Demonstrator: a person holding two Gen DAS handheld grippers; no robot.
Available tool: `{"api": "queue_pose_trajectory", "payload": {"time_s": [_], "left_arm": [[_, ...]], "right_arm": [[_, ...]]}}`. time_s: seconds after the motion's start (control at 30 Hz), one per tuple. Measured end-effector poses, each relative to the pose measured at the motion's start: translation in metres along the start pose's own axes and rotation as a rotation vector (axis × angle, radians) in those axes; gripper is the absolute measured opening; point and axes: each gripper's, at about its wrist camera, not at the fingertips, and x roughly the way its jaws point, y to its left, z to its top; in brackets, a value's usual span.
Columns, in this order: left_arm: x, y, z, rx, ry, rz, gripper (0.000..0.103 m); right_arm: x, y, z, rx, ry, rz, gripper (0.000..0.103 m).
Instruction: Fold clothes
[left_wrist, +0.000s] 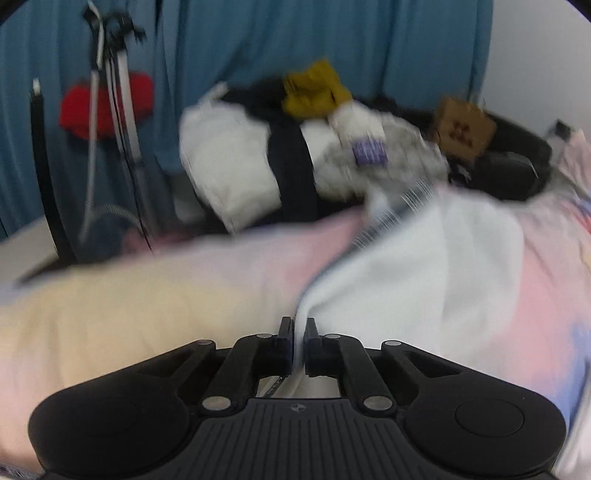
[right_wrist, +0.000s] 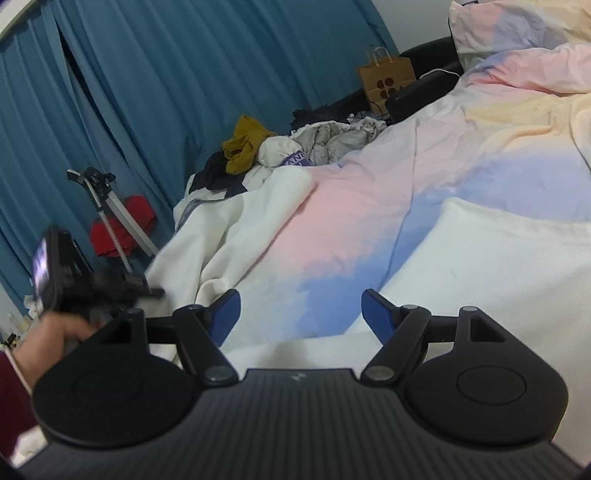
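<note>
Left wrist view: I'm pinching the white garment (left_wrist: 424, 266) edge in my left gripper (left_wrist: 298, 332); right gripper (right_wrist: 300, 314) is gaping empty, probably needing the opposite corner next.

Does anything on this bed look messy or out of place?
Yes. A jumbled pile of clothes sits unfolded at the bed's far edge, a mustard garment crumpled on top. The white garment lies rumpled, not flat.

White garment (left_wrist: 424, 266), rumpled across the pastel bedspread (left_wrist: 129, 295), edge lifted.
</note>
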Motion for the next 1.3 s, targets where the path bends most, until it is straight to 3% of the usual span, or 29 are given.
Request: {"api": "queue_pose_trajectory", "payload": {"time_s": [0.1, 0.17, 0.3, 0.4, 0.53, 0.67, 0.87, 1.03, 1.13, 1.3], "left_arm": [[0.012, 0.01, 0.019, 0.012, -0.041, 0.107, 0.006], [0.034, 0.017, 0.017, 0.006, -0.013, 0.162, 0.006], [0.065, 0.029, 0.006, -0.029, 0.072, 0.129, 0.009], [0.056, 0.036, 0.002, -0.04, 0.065, 0.099, 0.028], [-0.005, 0.039, -0.005, 0.028, -0.008, 0.064, 0.052], [-0.1, 0.043, -0.038, 0.03, -0.056, 0.023, 0.06], [-0.226, 0.053, -0.11, -0.058, -0.101, -0.005, 0.063], [-0.305, 0.057, -0.177, -0.078, -0.136, 0.061, 0.063], [-0.332, 0.066, -0.211, -0.14, -0.124, 0.086, 0.063], [-0.35, 0.094, -0.241, -0.299, -0.142, 0.095, 0.063]], "right_arm": [[0.005, 0.003, -0.001, -0.006, 0.002, 0.011, 0.075], [0.008, 0.004, -0.002, -0.012, 0.007, 0.013, 0.075], [0.008, 0.005, -0.004, -0.032, 0.015, 0.019, 0.075], [0.007, 0.007, -0.004, -0.046, 0.013, 0.026, 0.075], [0.007, 0.015, -0.007, -0.087, 0.02, 0.036, 0.075], [0.001, 0.023, -0.01, -0.116, 0.022, 0.064, 0.075], [-0.01, 0.034, -0.013, -0.156, 0.019, 0.099, 0.075], [-0.02, 0.042, -0.016, -0.171, 0.028, 0.134, 0.075], [-0.027, 0.042, -0.017, -0.163, 0.026, 0.156, 0.075], [-0.023, 0.035, -0.022, -0.135, 0.027, 0.16, 0.075]]}}
